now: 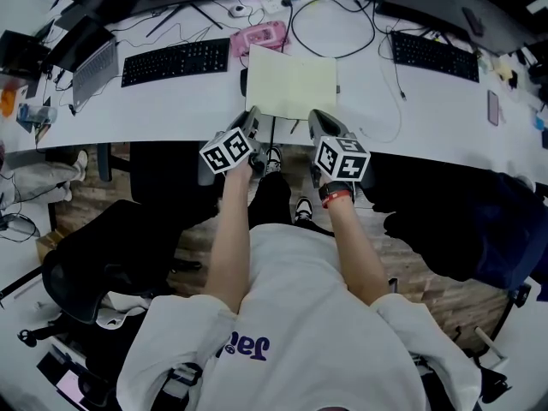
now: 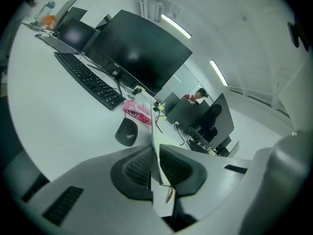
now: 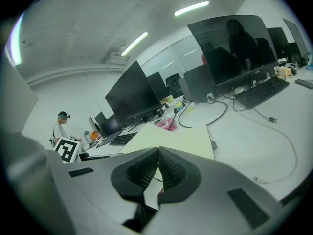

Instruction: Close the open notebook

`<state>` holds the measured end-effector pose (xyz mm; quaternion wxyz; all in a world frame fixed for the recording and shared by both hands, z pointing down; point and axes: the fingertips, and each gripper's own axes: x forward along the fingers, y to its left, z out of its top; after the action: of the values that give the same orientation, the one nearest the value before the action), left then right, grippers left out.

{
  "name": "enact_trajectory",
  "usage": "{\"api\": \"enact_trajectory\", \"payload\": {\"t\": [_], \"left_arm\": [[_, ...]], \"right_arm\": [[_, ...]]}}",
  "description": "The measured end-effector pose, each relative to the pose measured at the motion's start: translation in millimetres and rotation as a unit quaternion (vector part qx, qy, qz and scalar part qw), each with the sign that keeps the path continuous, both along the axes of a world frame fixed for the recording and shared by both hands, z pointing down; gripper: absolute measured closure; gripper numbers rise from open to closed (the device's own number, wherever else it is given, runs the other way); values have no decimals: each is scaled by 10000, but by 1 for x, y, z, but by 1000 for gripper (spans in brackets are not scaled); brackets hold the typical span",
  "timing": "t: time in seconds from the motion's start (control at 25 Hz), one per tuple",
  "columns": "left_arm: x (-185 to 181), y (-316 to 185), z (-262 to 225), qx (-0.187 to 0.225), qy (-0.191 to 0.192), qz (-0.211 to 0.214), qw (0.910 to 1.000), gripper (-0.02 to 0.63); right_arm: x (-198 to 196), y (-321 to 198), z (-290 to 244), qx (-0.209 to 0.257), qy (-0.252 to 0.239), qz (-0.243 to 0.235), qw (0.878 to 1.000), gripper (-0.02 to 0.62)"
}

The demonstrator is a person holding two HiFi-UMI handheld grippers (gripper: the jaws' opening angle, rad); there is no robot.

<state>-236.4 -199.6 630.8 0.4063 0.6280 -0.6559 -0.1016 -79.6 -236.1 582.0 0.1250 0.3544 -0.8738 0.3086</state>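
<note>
A pale yellow notebook (image 1: 291, 82) lies on the white desk (image 1: 171, 105), near its front edge. My left gripper (image 1: 253, 115) is at the notebook's near left corner. In the left gripper view its jaws (image 2: 155, 163) are shut on a thin sheet of the notebook (image 2: 154, 131), which stands edge-on between the pads. My right gripper (image 1: 316, 116) is at the near right corner. Its jaws (image 3: 158, 159) are shut with the pads touching each other, and the notebook's flat surface (image 3: 171, 138) lies just beyond them.
A black mouse (image 2: 128, 132) and a pink case (image 1: 259, 37) sit left of and behind the notebook. Black keyboards (image 1: 175, 61) (image 1: 434, 54), a laptop (image 1: 92, 71), looping cables (image 1: 330, 24) and monitors (image 2: 139, 50) fill the desk. A black chair (image 1: 103, 264) stands at the lower left.
</note>
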Motion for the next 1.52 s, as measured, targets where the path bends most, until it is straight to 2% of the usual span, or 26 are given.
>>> {"api": "enact_trajectory", "payload": {"t": [0.36,0.68,1.36,1.52], "left_arm": [[13,-3,-24,128,-187,153,9996,552],[27,-6,-28,267,-122,314,9991,558],[54,-10,-43,357,-278,604,9971,555],[63,-11,-46,369,-413,747,9957,551]], "right_arm": [[5,3,-8,58,-39,32,10000,581],[13,2,-14,118,-67,117,9998,581],[41,7,-23,201,-69,417,9989,581],[46,7,-27,243,-86,476,9985,581]]}}
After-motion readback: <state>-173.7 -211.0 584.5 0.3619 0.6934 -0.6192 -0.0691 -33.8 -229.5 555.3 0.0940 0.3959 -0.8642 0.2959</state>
